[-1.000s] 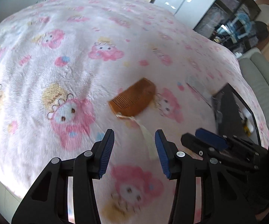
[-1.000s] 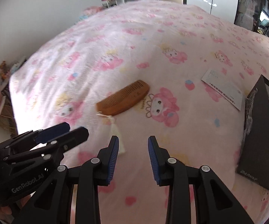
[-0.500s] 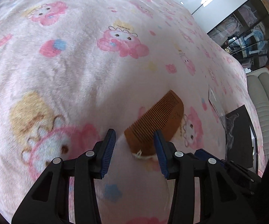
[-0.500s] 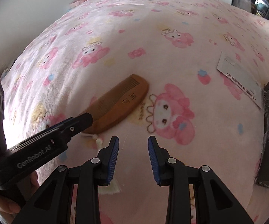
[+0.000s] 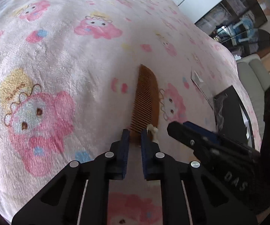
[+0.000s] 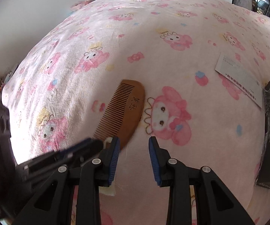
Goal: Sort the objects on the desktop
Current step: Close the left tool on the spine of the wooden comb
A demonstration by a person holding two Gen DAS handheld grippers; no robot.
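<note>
Left wrist view: wooden comb (image 5: 147,101) on pink blanket (image 5: 60,56) pinched at near end by left gripper (image 5: 135,136). Right gripper (image 6: 134,144) held wide, nothing gripped.

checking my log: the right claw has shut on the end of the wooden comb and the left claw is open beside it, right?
Sides are swapped. The left wrist view shows the left claw shut on the end of the wooden comb; the right wrist view shows the right claw open beside it.
</note>
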